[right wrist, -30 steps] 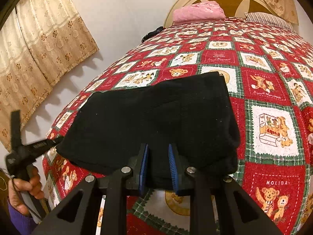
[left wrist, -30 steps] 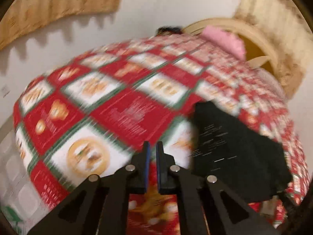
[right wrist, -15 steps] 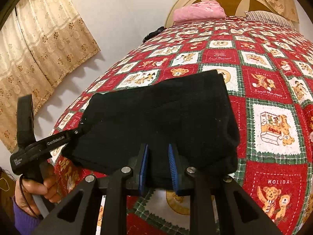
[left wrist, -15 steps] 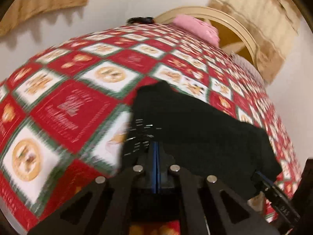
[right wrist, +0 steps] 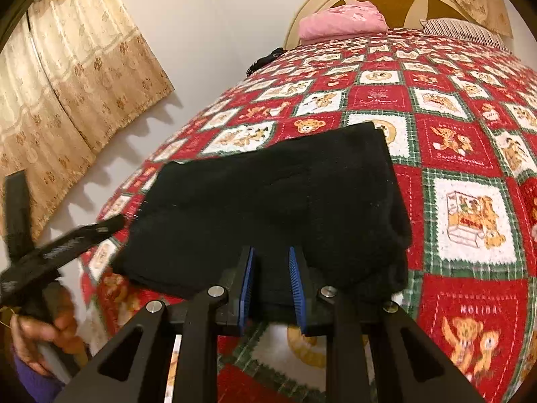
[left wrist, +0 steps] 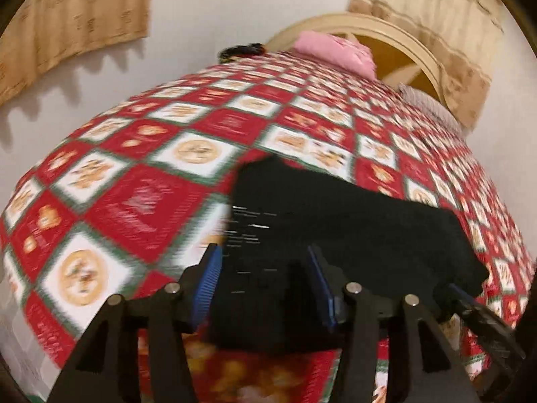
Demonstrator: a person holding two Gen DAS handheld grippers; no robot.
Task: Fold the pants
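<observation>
Black pants (right wrist: 268, 201) lie folded into a compact rectangle on the bed (right wrist: 470, 154); left gripper (left wrist: 265, 285) jaws wide open, right gripper (right wrist: 270, 288) jaws parted, holding nothing — looks nearly done.

The black pants (right wrist: 268, 198) lie folded into a flat, roughly rectangular stack just beyond the right gripper (right wrist: 270, 285), near edge between its parted fingers. The left gripper (left wrist: 265, 285) appears to straddle their corner, though blur hides contact.
</observation>
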